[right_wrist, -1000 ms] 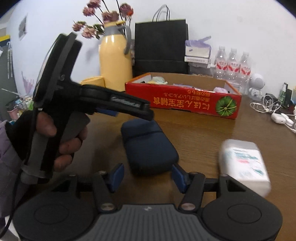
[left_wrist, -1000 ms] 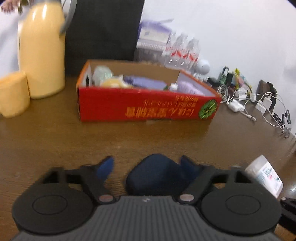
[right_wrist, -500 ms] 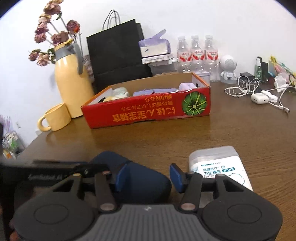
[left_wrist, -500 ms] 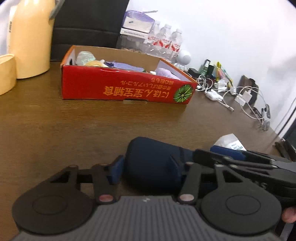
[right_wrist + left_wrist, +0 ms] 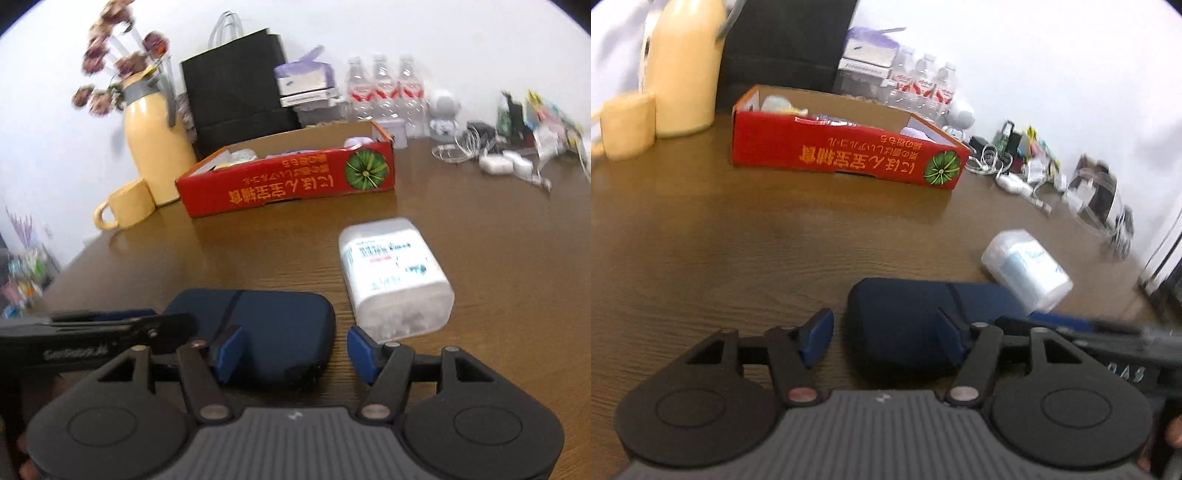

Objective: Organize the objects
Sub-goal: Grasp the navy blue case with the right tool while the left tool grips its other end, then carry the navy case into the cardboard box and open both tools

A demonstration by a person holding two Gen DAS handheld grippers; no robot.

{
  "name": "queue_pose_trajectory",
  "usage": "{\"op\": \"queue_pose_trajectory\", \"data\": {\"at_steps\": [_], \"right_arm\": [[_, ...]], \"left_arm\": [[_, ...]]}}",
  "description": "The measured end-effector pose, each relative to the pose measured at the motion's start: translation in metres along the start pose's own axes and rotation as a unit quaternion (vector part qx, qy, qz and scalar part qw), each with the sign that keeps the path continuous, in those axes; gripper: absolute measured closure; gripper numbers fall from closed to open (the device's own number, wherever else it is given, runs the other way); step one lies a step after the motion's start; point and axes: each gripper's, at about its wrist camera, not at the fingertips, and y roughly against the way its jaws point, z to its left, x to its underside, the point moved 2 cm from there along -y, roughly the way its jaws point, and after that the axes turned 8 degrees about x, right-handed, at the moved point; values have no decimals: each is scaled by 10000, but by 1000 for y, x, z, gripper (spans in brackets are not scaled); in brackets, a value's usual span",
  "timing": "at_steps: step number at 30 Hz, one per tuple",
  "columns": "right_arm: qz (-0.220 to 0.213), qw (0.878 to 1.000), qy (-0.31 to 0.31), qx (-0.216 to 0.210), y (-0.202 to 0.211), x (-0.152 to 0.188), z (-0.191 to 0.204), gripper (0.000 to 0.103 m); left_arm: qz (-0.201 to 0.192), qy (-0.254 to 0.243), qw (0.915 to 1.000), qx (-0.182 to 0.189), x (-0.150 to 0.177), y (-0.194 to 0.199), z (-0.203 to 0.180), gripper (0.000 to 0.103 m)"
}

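Right view only, flowers [image 5: 110, 74]; mug handle [image 5: 101, 219]

the red box [image 5: 288, 184] carries upside-down yellow japanese print, too blurred to read here.

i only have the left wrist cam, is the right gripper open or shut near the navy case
Observer: Open. The right gripper has one blue pad over the navy case and the other just off its right end.
Operator: does the white box touch the case
Observer: No. The right wrist view shows a thin strip of table between the white box and the case.
Operator: anything in the yellow jug
Observer: Yes, dried flowers stand in the yellow jug.
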Motion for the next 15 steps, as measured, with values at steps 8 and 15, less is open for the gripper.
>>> {"op": "queue_pose_trajectory", "data": {"at_steps": [8,15], "right_arm": [[320,9989,221,-263,26,15,5,55],[256,9984,-281,-414,39,32,-13,48]], "left_arm": [[230,-287,9993,-22,32,47,-28,52],[137,183,9997,26,40,48,-13,41]]}}
